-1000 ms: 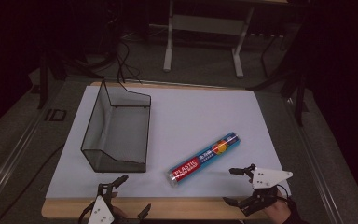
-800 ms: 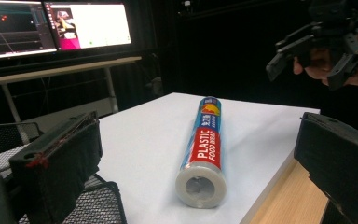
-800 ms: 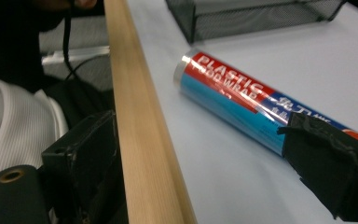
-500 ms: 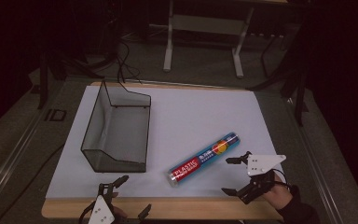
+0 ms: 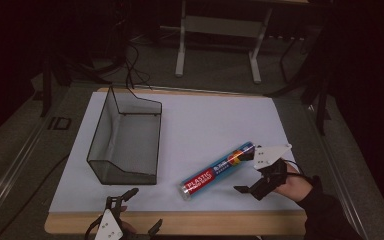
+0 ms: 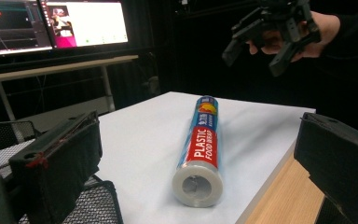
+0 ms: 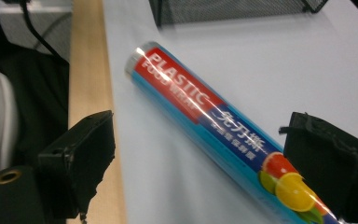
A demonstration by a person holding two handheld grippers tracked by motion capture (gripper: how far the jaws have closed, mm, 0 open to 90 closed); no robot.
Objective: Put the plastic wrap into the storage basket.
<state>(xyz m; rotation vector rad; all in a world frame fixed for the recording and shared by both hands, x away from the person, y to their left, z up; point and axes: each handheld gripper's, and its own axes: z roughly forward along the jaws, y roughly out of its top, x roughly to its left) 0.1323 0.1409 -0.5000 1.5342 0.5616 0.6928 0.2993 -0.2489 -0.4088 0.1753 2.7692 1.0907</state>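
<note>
The roll of plastic food wrap [image 5: 219, 170] lies diagonally on the white mat [image 5: 205, 120] right of the wire basket [image 5: 125, 137], right gripper [image 5: 250, 175] hovering over its far end, jaws spread wide, left gripper [image 5: 132, 210] parked open at the table's front edge.

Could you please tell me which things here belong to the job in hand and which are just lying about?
In the job: plastic food wrap roll; right claw, open above it; wire basket.
Lying about: monitors; metal stand; floor cables.
</note>
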